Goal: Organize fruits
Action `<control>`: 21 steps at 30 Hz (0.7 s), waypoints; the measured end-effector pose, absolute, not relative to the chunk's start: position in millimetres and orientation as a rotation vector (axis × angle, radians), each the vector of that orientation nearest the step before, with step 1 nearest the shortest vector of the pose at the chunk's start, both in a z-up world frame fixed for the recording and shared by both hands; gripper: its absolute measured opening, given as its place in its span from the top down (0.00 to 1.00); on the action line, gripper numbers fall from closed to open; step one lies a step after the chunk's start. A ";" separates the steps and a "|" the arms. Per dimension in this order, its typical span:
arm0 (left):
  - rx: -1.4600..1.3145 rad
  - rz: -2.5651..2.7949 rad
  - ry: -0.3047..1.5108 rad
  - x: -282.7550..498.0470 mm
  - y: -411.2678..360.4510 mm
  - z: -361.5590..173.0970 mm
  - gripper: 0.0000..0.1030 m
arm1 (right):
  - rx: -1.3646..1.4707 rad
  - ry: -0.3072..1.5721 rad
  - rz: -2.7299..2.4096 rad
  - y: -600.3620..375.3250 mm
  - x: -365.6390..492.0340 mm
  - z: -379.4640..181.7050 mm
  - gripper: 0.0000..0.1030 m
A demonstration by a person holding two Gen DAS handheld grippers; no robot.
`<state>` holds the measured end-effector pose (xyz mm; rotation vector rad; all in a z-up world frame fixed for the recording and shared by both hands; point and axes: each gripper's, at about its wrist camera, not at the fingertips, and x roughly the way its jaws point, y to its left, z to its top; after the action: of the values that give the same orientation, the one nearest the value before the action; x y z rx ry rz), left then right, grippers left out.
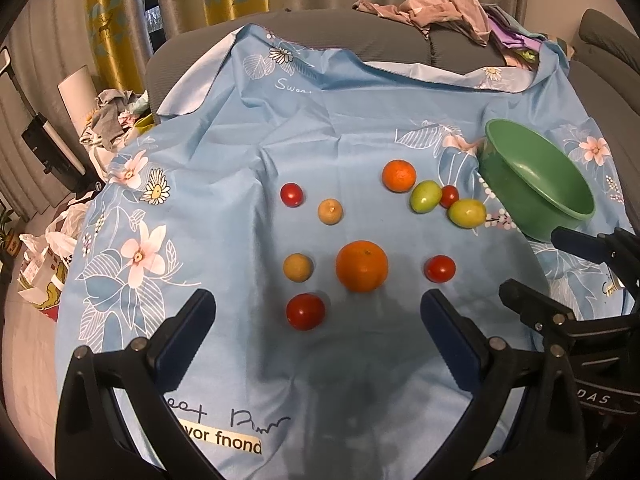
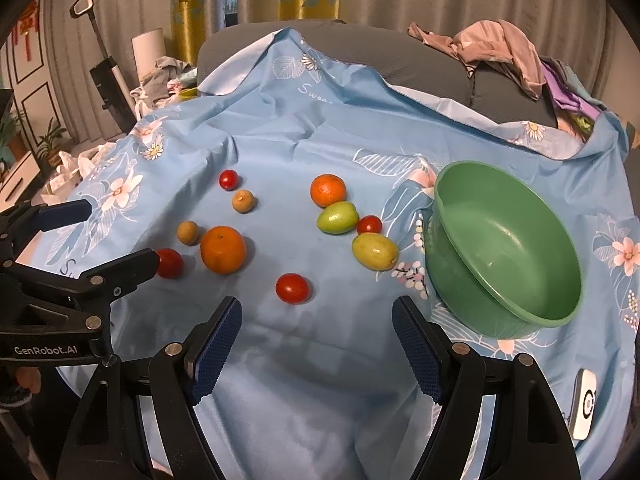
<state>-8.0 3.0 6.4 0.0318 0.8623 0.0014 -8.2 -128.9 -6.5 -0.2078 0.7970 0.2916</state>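
Both the left gripper (image 1: 316,320) and right gripper (image 2: 316,328) hang released and empty; the bowl (image 2: 560,312) holds nothing. I would take the nearest tomato (image 2: 292,288) first, squeezing lightly; it could roll.

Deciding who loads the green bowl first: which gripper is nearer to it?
Right. The right gripper hangs open just beside the green bowl, at its near left. The left gripper, also open, sits further left, over the big orange.
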 end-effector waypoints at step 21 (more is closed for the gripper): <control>0.036 0.001 0.856 -11.2 0.1 8.6 0.00 | -0.208 0.789 0.292 -131.3 -11.0 -3.2 0.24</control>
<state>-11.2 0.1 8.6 0.0358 0.8558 0.0011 -11.0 -131.3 -3.2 -0.2078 0.7891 0.2915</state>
